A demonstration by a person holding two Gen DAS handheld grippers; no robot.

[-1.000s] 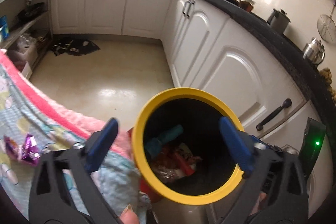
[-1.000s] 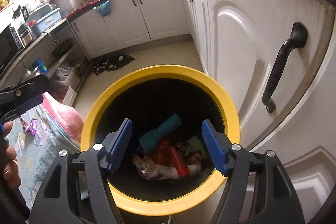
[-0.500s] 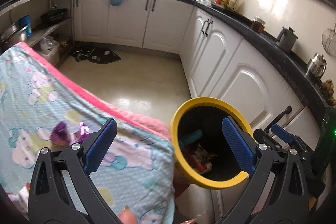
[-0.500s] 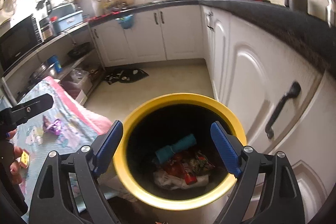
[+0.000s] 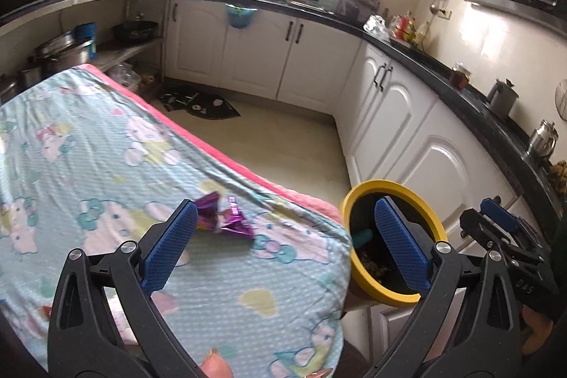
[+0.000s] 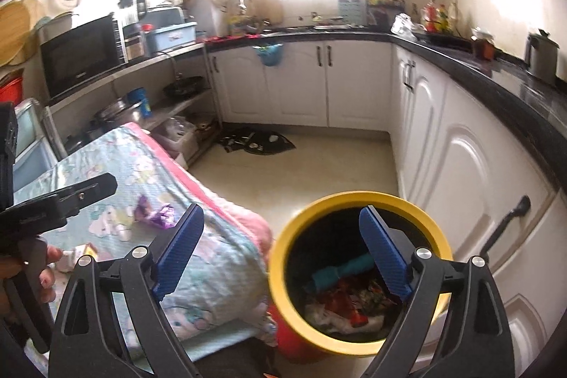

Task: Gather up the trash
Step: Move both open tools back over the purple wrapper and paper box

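Both grippers have pulled up and back from the yellow-rimmed bin (image 6: 358, 275); the right gripper (image 6: 280, 252) has just been opening, nothing between its jaws. The left gripper (image 5: 283, 241) is spread wide and empty too. Purple wrappers (image 5: 223, 218) sit near the cloth-covered table's (image 5: 106, 165) pink edge, open floor (image 5: 283, 144) beyond.

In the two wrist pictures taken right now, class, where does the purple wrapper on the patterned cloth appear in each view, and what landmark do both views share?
Left wrist view: the purple wrapper lies below centre on the patterned cloth, just right of the left finger's blue pad.
Right wrist view: the purple wrapper lies left of centre, above the left blue pad.
Shared landmark: the yellow-rimmed bin beside the cloth's corner.
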